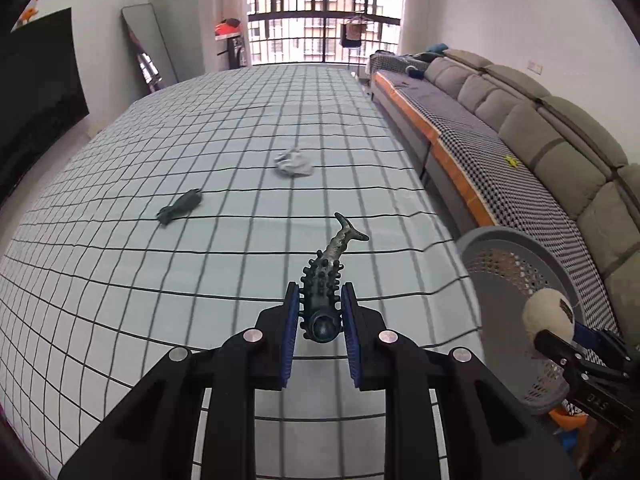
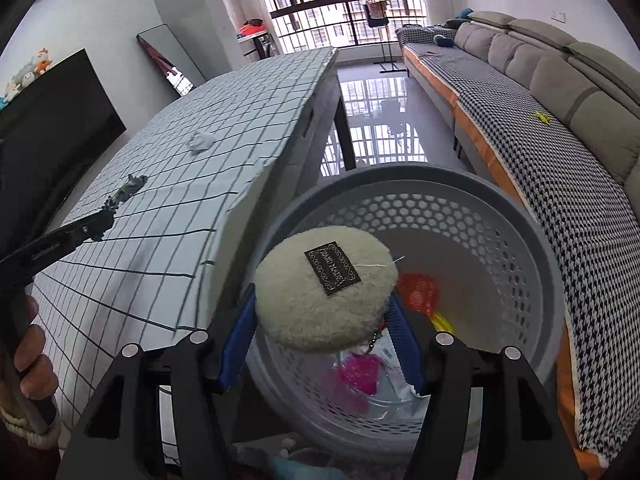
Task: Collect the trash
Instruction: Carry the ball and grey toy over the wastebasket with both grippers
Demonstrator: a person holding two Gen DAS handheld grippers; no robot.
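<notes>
My left gripper (image 1: 320, 322) is shut on a dark knobbly fish-shaped toy (image 1: 328, 276) and holds it above the checked tablecloth (image 1: 160, 280). A crumpled white tissue (image 1: 293, 163) and a dark crumpled scrap (image 1: 180, 208) lie farther on the table. My right gripper (image 2: 320, 320) is shut on a round cream fluffy pad with a black label (image 2: 320, 288), held over the grey perforated basket (image 2: 520, 248). The basket holds red, yellow and pink scraps. In the right wrist view the left gripper with the toy (image 2: 120, 196) shows at left, and the tissue (image 2: 201, 141) lies on the table.
The basket (image 1: 516, 264) stands on the floor beside the table's right edge. A long grey sofa (image 1: 540, 140) runs along the right wall. A dark TV (image 1: 36, 92) and a leaning mirror (image 1: 150, 48) are at the left. A barred window is at the far end.
</notes>
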